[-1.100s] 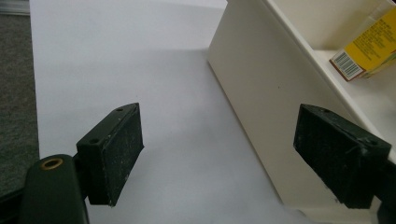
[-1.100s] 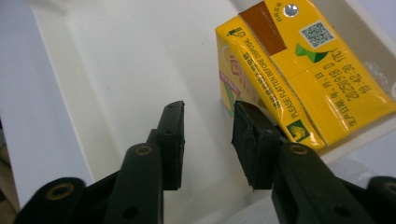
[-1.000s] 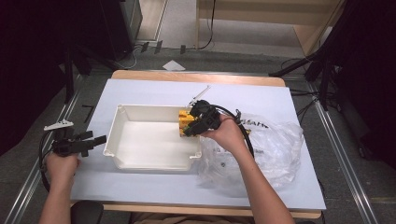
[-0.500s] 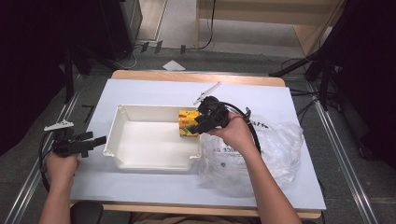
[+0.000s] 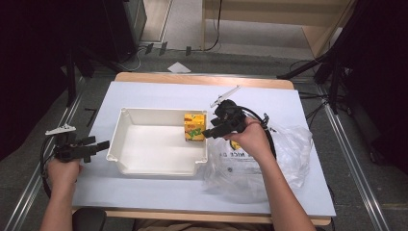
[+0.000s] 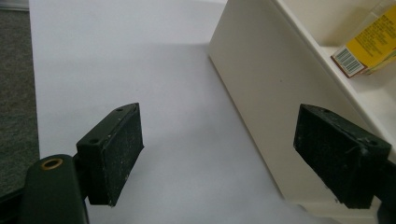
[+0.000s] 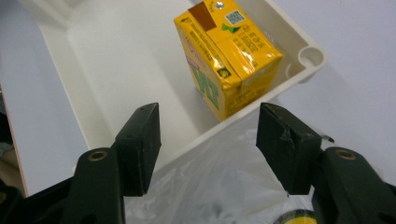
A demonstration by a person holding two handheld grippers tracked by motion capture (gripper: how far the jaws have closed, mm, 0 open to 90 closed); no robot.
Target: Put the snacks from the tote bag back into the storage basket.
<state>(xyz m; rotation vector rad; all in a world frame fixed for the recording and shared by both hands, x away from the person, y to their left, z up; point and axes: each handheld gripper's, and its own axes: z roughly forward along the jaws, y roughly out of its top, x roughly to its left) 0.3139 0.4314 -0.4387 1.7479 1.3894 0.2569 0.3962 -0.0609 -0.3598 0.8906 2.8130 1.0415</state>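
In the high view, a white tray (image 5: 159,166) sits on the table (image 5: 159,96), which has a pale blue-white top. A yellow juice carton (image 5: 194,127) stands upright inside the tray, in the corner on the person's right and far side, close against the right wall. The right gripper (image 5: 208,133) hovers just over that right wall beside the carton, its fingers pointing toward it with nothing between them. Beneath and behind the right hand lies a crumpled clear plastic bag (image 5: 288,154), touching the tray's right side. The left gripper (image 5: 102,145) is held at the table's left edge, its fingers aimed at the tray's left wall and stopping just short of it.

In the left gripper view, the two black fingers (image 6: 114,151) are spread wide and hold nothing. The tray's outer wall (image 6: 261,93) slants across the right half of the view, and the carton (image 6: 369,44) shows over the rim inside.

In the right gripper view, the fingers (image 7: 140,144) stand wide apart and empty above the plastic bag (image 7: 219,182). The carton (image 7: 229,56) stands beyond them in the tray's corner (image 7: 308,58), apart from both fingers.
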